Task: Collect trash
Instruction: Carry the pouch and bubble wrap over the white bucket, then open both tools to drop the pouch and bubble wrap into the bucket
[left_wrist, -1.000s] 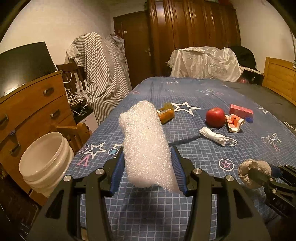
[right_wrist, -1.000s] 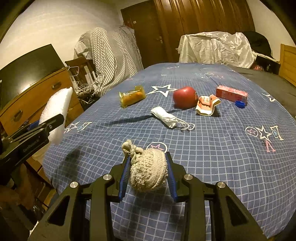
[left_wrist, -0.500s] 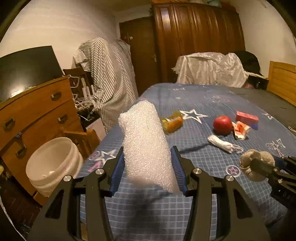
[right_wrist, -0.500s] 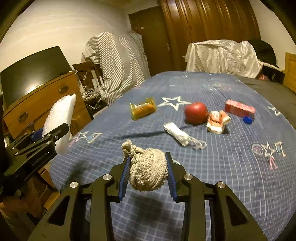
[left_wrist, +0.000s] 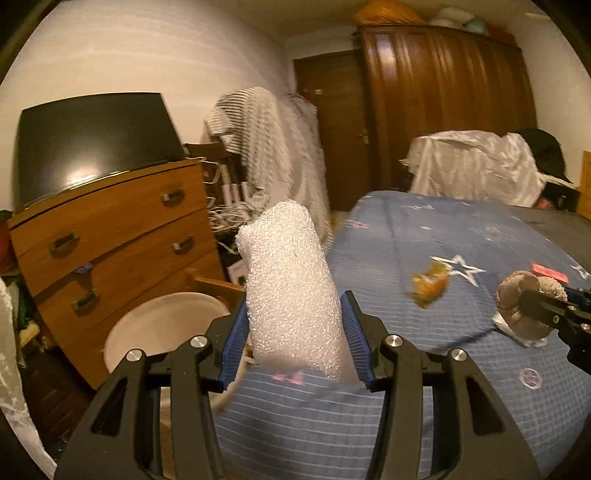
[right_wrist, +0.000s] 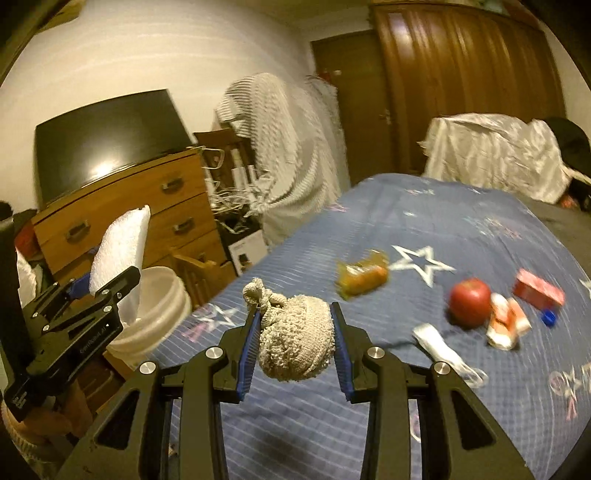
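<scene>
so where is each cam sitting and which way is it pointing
Left wrist: behind the left tool, facing the dresser and white bucket; its foam roll shows, right tool at the edge.
Right wrist: behind the right tool, facing the bed; its knitted pouch shows.
Shared: bucket, dresser, bed.

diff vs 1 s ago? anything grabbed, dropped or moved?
Both claws swung left, off the bed toward the white bucket, which now sits larger and nearer the left claw. Nothing grabbed or dropped: the left claw still grips the foam roll, the right claw still grips the knitted pouch. The apple and the other litter lie as before.
</scene>
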